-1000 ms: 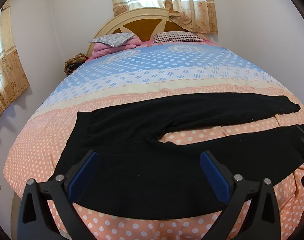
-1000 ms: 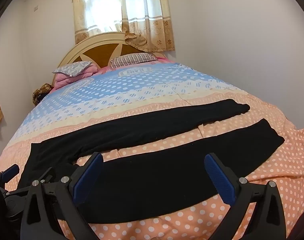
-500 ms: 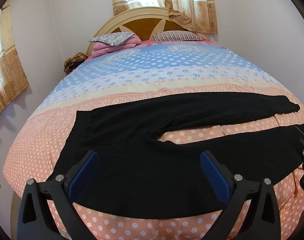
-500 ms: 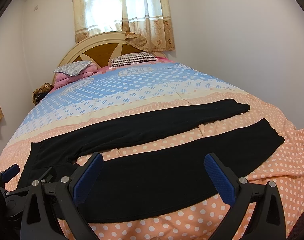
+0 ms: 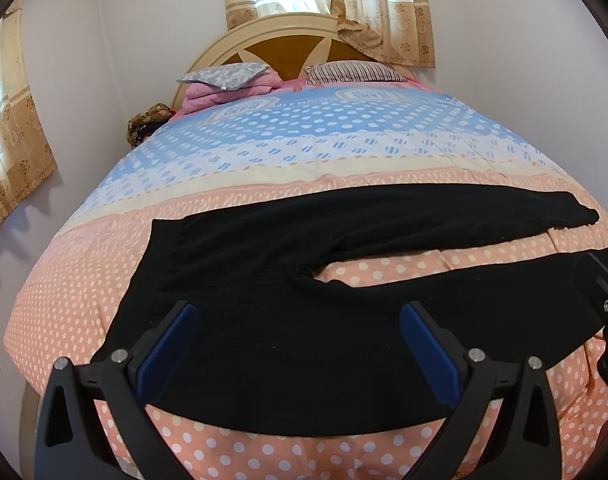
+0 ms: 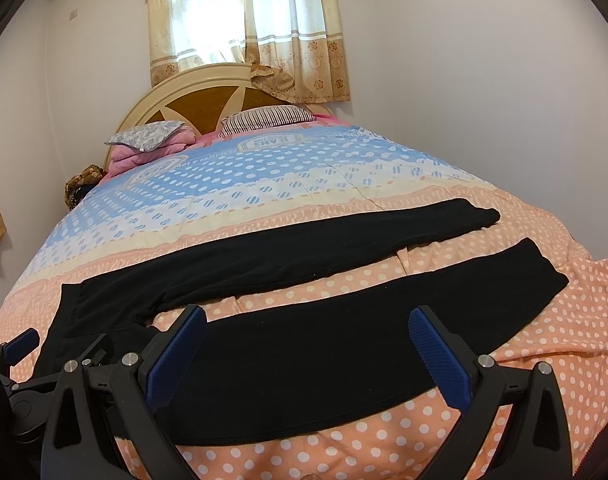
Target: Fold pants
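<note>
Black pants (image 5: 288, 320) lie flat across the near part of the bed, waistband at the left, both legs spread apart and running to the right. They also show in the right wrist view (image 6: 328, 344). My left gripper (image 5: 296, 344) is open and empty, hovering over the seat and near leg. My right gripper (image 6: 304, 352) is open and empty over the middle of the near leg. The left gripper's blue pads (image 6: 22, 340) show at the left edge of the right wrist view.
The bed has a polka-dot cover (image 5: 324, 148) in peach, cream and blue. Pillows (image 5: 224, 76) and a folded pink blanket lie by the headboard (image 5: 288, 40). Walls stand close on both sides; curtains (image 6: 244, 28) hang behind.
Both grippers have risen or shifted very slightly; the pants sit a little higher in view. Nothing was grasped.
</note>
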